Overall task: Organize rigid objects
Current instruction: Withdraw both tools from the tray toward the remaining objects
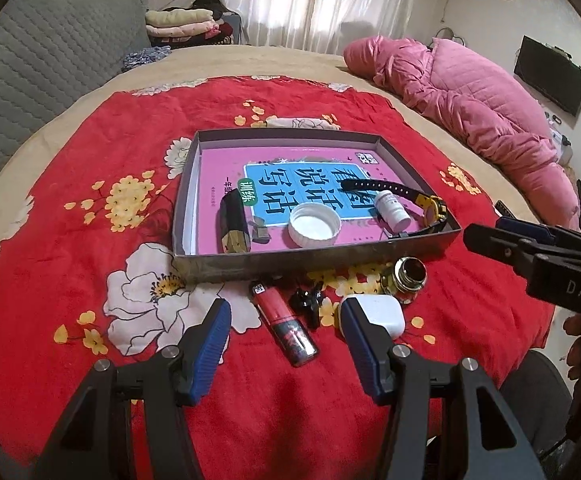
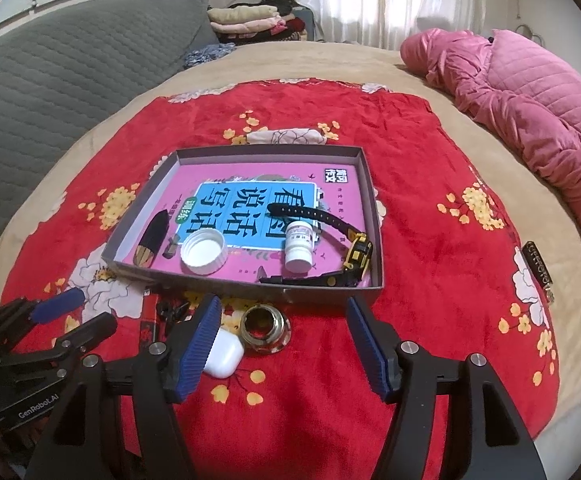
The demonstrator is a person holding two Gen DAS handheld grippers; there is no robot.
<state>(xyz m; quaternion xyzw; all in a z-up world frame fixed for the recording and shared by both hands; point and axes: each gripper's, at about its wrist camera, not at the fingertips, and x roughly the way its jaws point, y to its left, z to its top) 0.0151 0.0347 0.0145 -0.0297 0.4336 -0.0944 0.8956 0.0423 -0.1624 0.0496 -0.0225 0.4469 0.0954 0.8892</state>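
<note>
A shallow grey box [image 1: 314, 258] [image 2: 250, 288] on the red blanket holds a pink book, a white cap [image 1: 314, 226], a pill bottle [image 1: 392, 210], a black-yellow watch [image 1: 434, 208] and a dark brush-like piece [image 1: 233, 226]. In front of it lie a red lighter [image 1: 282, 320], a small black clip [image 1: 308, 300], a white earbud case [image 1: 378, 312] [image 2: 224, 354] and a metal ring jar [image 1: 404, 278] [image 2: 264, 328]. My left gripper [image 1: 284, 316] is open, with the lighter lying between its fingers, untouched. My right gripper [image 2: 283, 306] is open above the jar; its left pad hides part of the case.
The red flowered blanket [image 1: 90, 240] covers a beige bed. A pink quilt [image 1: 470, 100] lies bunched at the right, a grey cushion [image 1: 50, 60] at the left, folded clothes [image 1: 186, 24] behind. A dark narrow strip [image 2: 538, 272] lies at the blanket's right edge.
</note>
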